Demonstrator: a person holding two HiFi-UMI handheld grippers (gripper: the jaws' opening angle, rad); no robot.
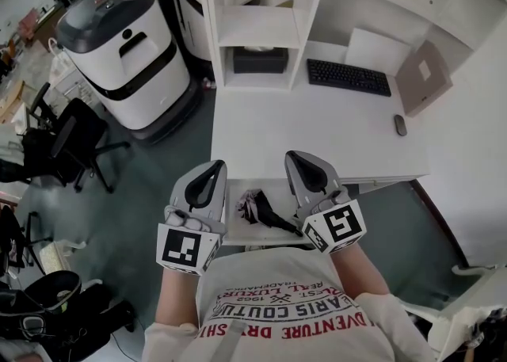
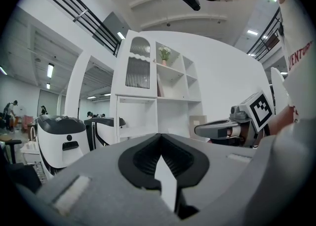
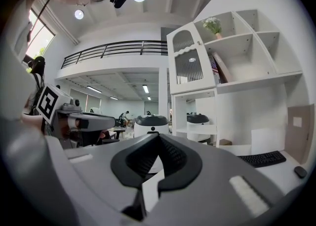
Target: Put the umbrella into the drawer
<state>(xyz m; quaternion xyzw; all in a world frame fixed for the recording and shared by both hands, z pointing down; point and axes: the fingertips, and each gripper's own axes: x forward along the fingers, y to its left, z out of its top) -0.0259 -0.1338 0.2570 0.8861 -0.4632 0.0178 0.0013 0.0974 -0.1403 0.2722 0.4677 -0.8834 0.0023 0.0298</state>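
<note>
In the head view, a dark folded umbrella (image 1: 262,208) lies inside the open white drawer (image 1: 240,230) under the desk's front edge. Both grippers hover level above the drawer, close to the person's chest. My left gripper (image 1: 214,168) is above the drawer's left end, jaws together and empty. My right gripper (image 1: 299,158) is above its right end and the umbrella's handle, also shut and empty. In the left gripper view my left gripper (image 2: 160,150) points at the shelf unit with the right gripper (image 2: 224,129) beside it. The right gripper view shows my right gripper (image 3: 157,155) shut.
A white desk (image 1: 317,127) carries a black keyboard (image 1: 348,77), a mouse (image 1: 400,124) and a shelf unit (image 1: 257,24) holding a dark box (image 1: 260,60). A large white machine (image 1: 127,51) and a black office chair (image 1: 67,142) stand on the floor at left.
</note>
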